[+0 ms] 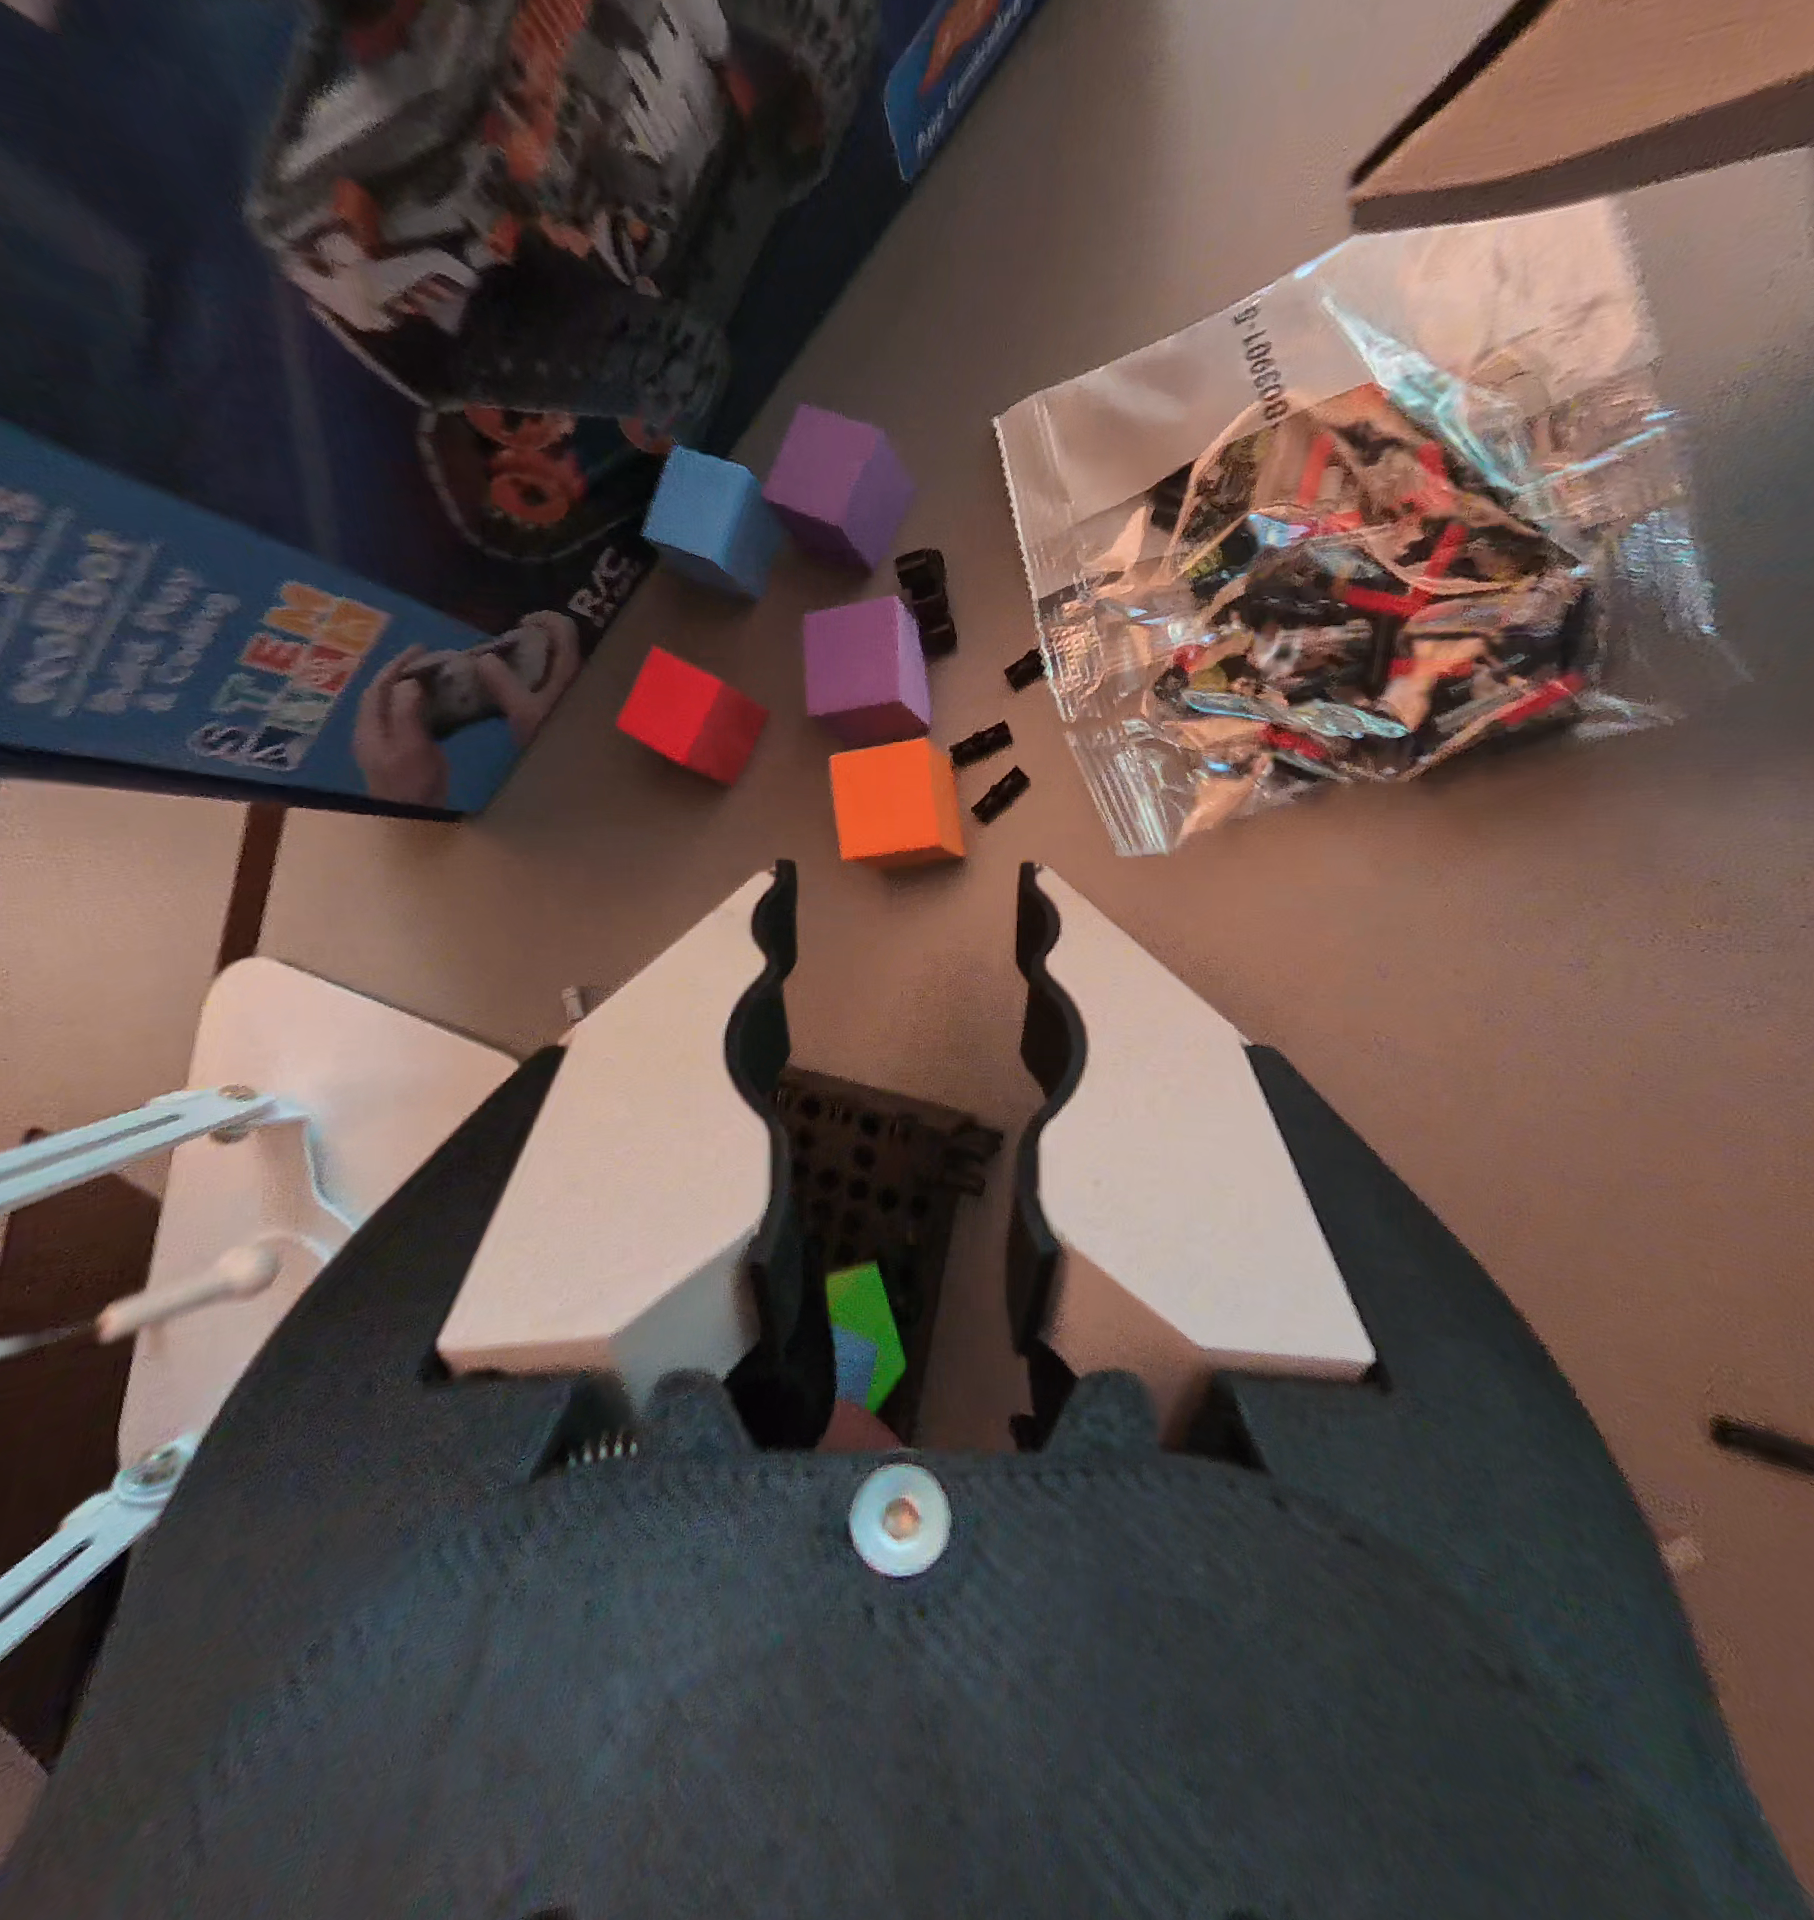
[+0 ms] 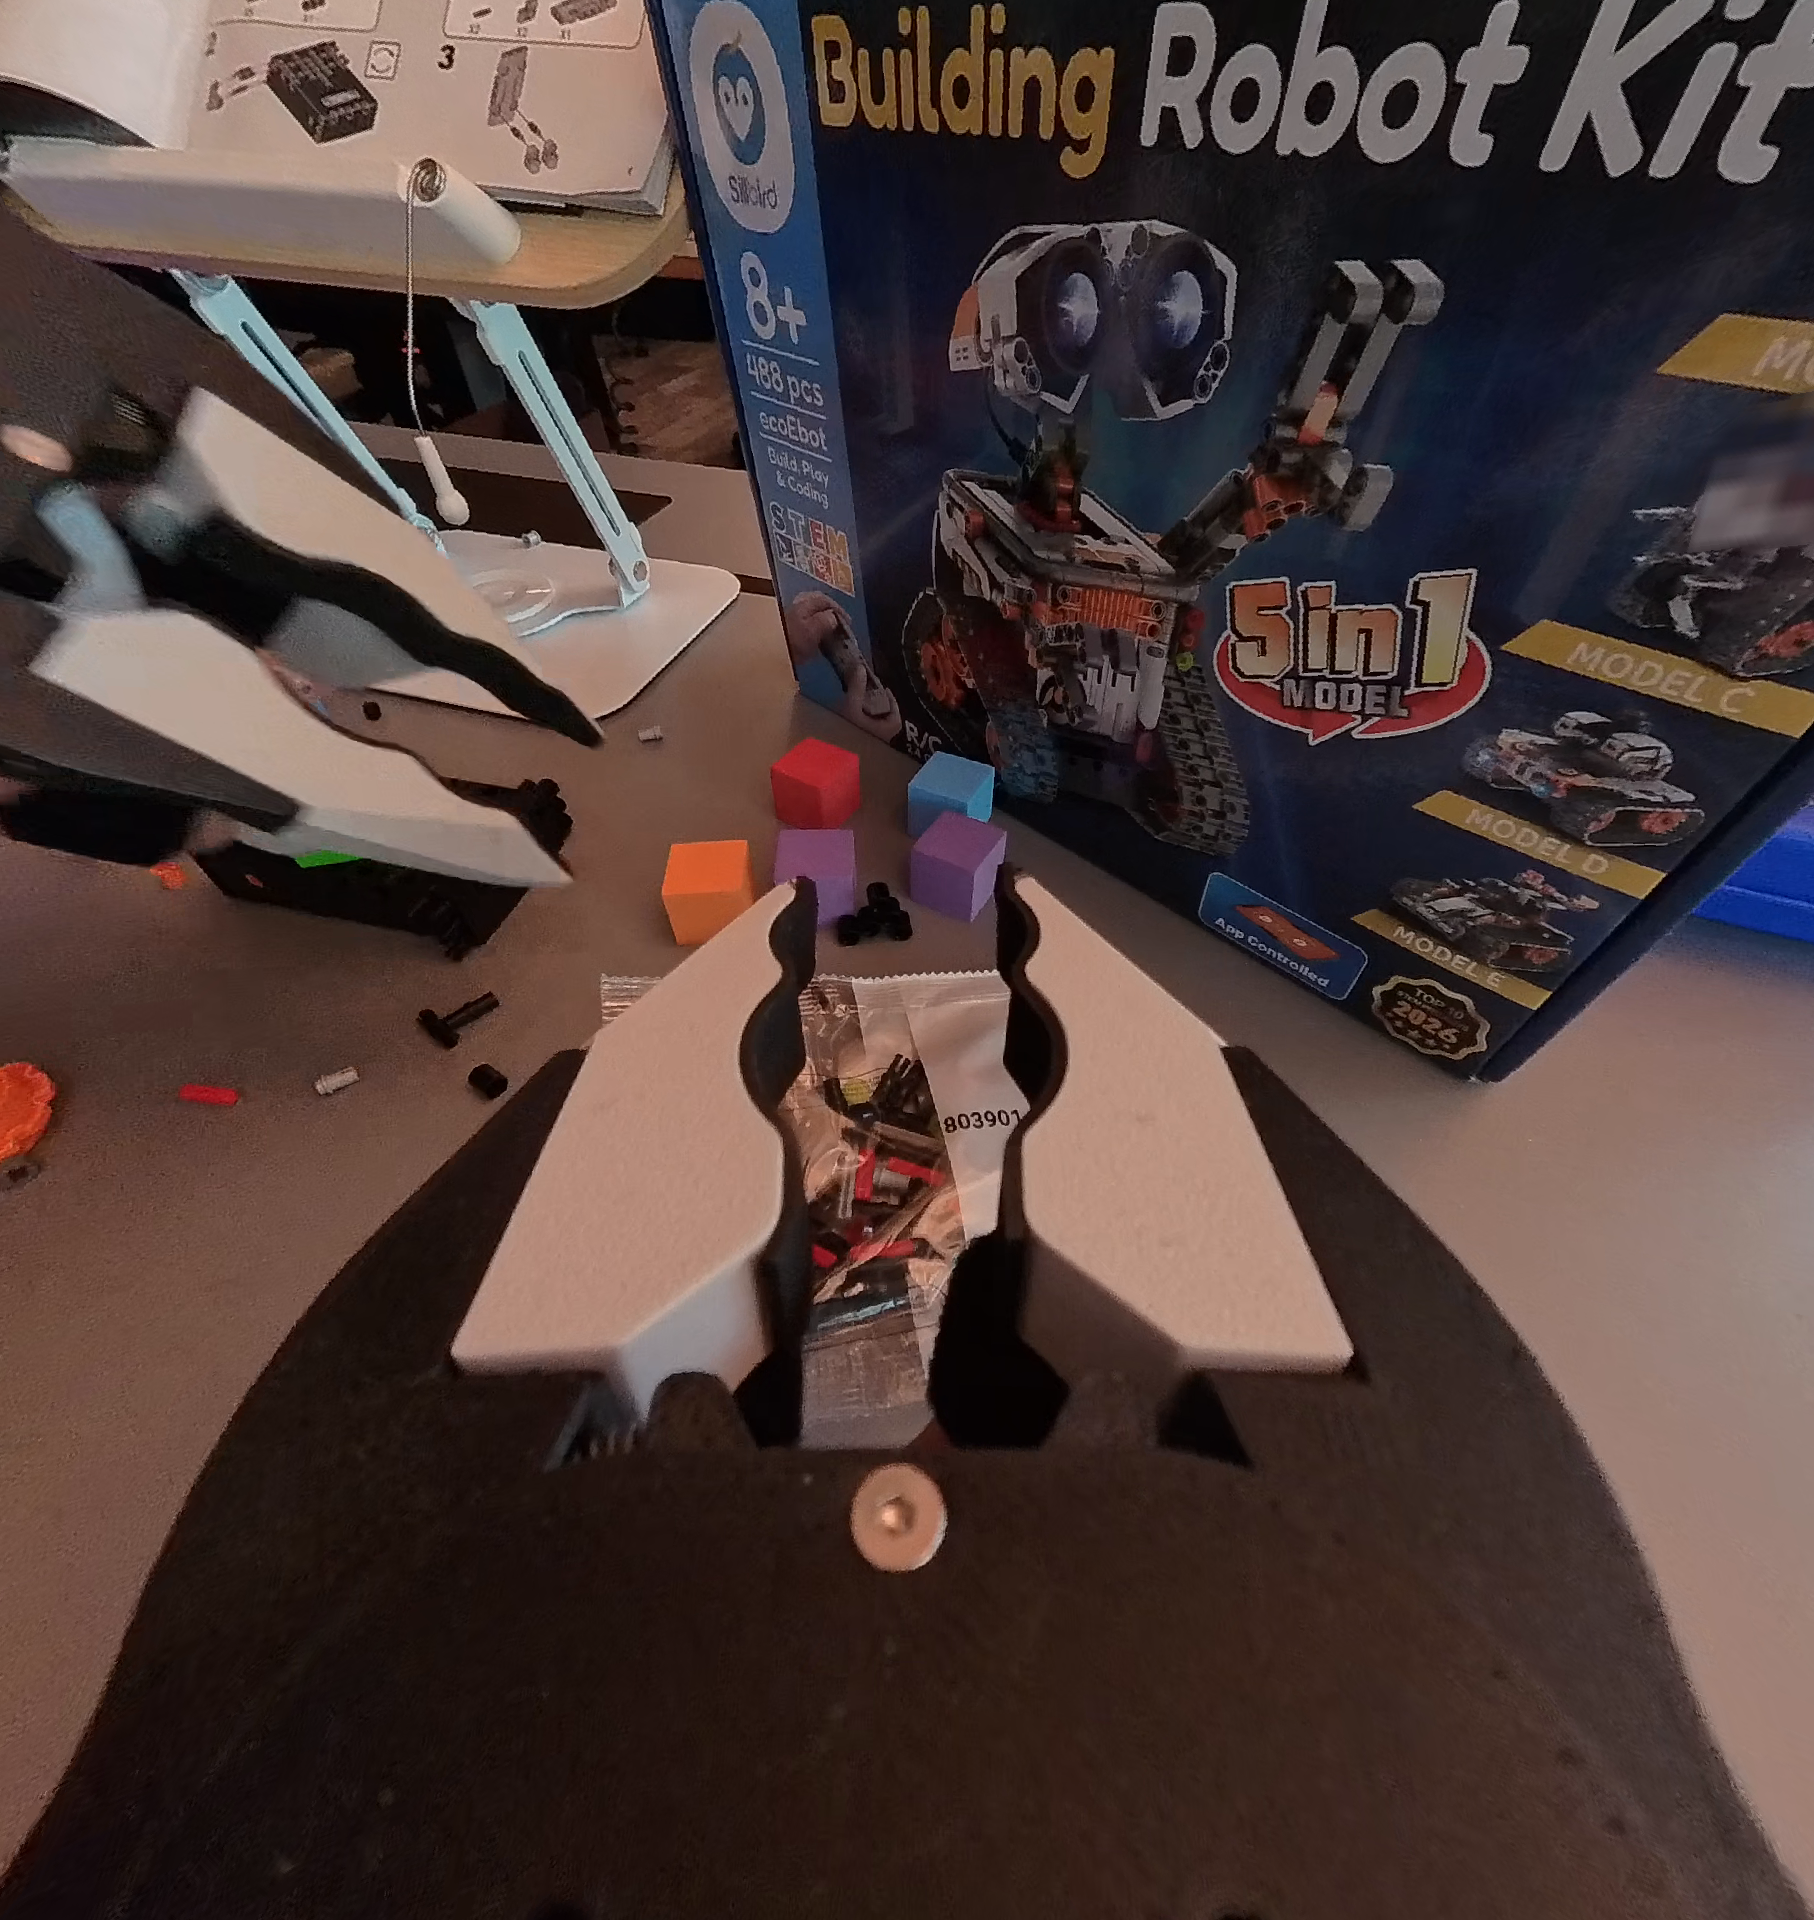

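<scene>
Left tongs (image 1: 898, 883) parted, gripping nothing, hovering over a black block (image 1: 882, 1174), orange cube (image 1: 895, 800) just beyond at 12 o'clock. Right tongs (image 2: 901, 894) likewise spread and unladen, poised above a clear parts bag (image 2: 882, 1164), purple cubes (image 2: 955, 862) ahead at 12, big box (image 2: 1298, 520) at 1.

The left gripper (image 1: 905, 878) has a rough, grainy black printed-plastic body, smooth matt white finger (image 1: 664, 1122) faces and a shiny metal screw (image 1: 900, 1520). The right gripper (image 2: 903, 891) looks the same — coarse black shell, matt white fingers. The clear plastic bag (image 1: 1370, 561) is crinkly and glossy, catching glare. The colored cubes — orange cube (image 1: 895, 800), red cube (image 1: 690, 714) — look matt, like foam. The kit box (image 2: 1298, 499) is printed cardboard with a slight sheen. The table (image 1: 1454, 1091) is smooth and matt. The white stand (image 2: 570, 488) looks like painted metal.
</scene>
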`<state>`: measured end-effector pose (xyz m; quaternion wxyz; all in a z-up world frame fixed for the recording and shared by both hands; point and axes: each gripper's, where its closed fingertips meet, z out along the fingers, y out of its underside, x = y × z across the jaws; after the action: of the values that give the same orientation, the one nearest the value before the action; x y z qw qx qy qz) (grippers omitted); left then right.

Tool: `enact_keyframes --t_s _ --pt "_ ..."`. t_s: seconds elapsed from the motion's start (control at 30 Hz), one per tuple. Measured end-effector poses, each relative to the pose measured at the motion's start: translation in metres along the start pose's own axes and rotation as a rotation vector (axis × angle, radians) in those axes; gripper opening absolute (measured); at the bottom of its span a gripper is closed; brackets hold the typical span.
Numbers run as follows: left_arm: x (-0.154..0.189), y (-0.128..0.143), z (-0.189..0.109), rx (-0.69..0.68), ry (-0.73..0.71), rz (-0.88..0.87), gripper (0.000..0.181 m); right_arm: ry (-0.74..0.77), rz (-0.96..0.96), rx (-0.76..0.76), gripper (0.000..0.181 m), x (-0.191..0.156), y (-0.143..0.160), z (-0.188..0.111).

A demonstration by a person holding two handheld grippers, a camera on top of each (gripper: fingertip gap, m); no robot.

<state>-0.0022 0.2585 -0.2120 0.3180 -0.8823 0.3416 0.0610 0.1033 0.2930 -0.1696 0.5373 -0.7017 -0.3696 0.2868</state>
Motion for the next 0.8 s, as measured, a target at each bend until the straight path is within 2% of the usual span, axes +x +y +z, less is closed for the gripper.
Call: enact_keyframes --t_s 0.1,0.27,0.37,0.47,0.57,0.67,0.8 --pt "-0.004 0.002 0.025 -0.081 -0.003 -0.005 0.041 -0.003 0.002 0.003 0.034 -0.001 -0.001 0.000" --pt "-0.008 0.006 0.047 -0.179 -0.018 0.010 0.039 -0.010 0.003 0.013 0.034 -0.001 -0.003 -0.001" --pt "-0.009 0.006 0.053 -0.208 -0.030 0.028 0.026 -0.011 0.007 0.019 0.034 -0.001 -0.004 -0.002" --pt "-0.006 0.002 0.049 -0.205 -0.028 0.047 0.025 -0.012 0.008 0.023 0.034 -0.001 -0.005 -0.003" --pt "-0.012 -0.004 0.034 -0.179 -0.063 0.070 0.025 -0.013 0.009 0.023 0.034 -0.002 -0.005 -0.003" --pt "-0.018 -0.010 0.002 -0.124 -0.073 0.064 0.025 -0.014 0.011 0.024 0.034 -0.002 -0.005 -0.003" --pt "-0.039 0.008 -0.051 -0.105 -0.097 0.046 0.025 -0.015 0.011 0.028 0.034 -0.002 -0.006 -0.004"
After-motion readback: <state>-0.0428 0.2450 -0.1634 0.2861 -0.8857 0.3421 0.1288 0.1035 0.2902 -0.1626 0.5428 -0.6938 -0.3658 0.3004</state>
